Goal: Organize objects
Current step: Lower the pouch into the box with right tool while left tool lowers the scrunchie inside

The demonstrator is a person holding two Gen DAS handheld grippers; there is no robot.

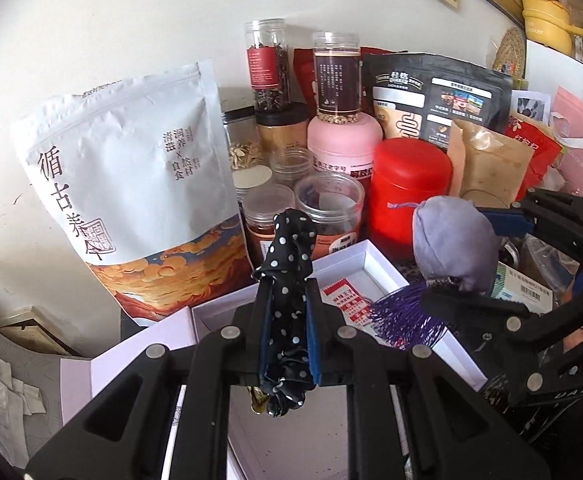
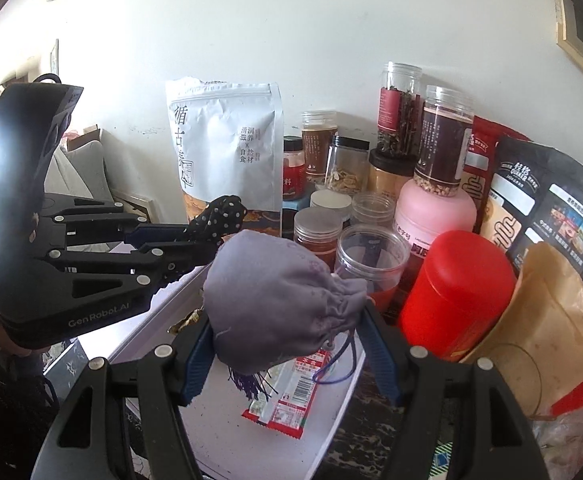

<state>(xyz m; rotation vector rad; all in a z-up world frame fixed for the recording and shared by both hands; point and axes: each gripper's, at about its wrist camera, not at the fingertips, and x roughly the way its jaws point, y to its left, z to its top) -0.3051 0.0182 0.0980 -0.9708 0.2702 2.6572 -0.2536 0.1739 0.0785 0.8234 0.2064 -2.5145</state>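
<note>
Black fabric with white polka dots, a gathered hair scrunchie [image 1: 289,300], is pinched tight between the closed blue pads of the left gripper [image 1: 289,284], its loose folds spilling above and below the fingers. The right gripper [image 2: 287,344] clamps a soft grey-lilac drawstring pouch [image 2: 275,304] with a purple tassel; its jaws stand partly apart, pressing the pouch from both sides. Both items hang above a shallow white cardboard box [image 1: 379,268], which already holds a red-and-white printed sachet [image 2: 287,396].

Risks, as I judge them: the pouch is rounded and squashy, so it could slip out sideways, and its trailing purple cord [image 2: 335,372] could snag on a finger at release. The scrunchie's hanging folds might catch on the box rim. The two grippers sit close together over the box, so they could knock each other.

Room is tight behind and to the right. A tall white stand-up food bag [image 1: 131,184], several clear plastic jars [image 1: 327,208], a glossy red canister [image 2: 455,292] and a tan paper pouch [image 2: 551,320] crowd the box's far and right edges; a swing there would topple them. The clearest space is the open box floor directly below.
</note>
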